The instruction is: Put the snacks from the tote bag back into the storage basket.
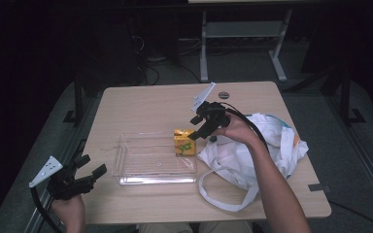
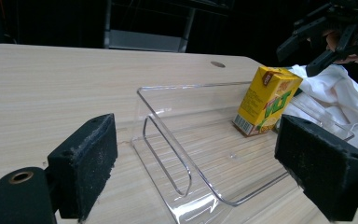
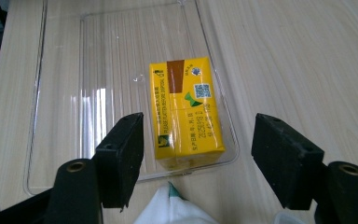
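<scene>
Directly below my right claw (image 3: 193,158), wide open and empty, the yellow carton (image 3: 186,112) stands in the clear tray's (image 3: 56,93) near corner, far nearer than my open left claw (image 1: 85,174).

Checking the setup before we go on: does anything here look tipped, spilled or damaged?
Nothing spilled or damaged. The yellow juice carton stands in a corner of the clear tray, tilted as if leaning on its wall. The white bag lies crumpled beside the tray. The right gripper hovers open above the carton; the left gripper is open near the table's edge.
</scene>
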Tool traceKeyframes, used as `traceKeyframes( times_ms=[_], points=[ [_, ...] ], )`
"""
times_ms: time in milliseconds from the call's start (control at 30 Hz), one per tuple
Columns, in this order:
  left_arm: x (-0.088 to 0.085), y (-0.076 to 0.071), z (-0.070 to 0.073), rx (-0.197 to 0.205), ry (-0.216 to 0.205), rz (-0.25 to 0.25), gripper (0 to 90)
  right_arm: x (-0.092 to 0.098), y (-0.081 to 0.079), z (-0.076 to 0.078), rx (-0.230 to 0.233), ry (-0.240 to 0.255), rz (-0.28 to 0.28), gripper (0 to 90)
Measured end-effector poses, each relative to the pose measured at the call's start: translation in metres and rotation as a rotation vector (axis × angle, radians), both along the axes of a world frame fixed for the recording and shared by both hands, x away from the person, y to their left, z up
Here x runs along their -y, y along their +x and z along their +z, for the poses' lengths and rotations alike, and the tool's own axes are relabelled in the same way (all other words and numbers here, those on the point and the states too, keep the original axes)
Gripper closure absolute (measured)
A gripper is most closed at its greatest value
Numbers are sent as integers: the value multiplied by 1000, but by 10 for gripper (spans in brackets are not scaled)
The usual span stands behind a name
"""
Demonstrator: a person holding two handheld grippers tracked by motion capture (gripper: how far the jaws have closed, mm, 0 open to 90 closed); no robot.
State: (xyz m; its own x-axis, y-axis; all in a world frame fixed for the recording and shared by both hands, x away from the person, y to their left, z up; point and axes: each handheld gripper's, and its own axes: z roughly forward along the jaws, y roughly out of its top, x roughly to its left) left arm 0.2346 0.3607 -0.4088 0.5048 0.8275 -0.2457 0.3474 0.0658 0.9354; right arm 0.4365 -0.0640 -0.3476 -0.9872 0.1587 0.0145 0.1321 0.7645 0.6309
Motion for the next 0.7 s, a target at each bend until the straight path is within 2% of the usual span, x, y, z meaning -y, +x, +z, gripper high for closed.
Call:
traceKeyframes(
  times_ms=[700],
  points=[
    [1, 0, 0, -2, 2, 0, 125, 16, -2, 6, 2, 19, -39, 319]
  ],
)
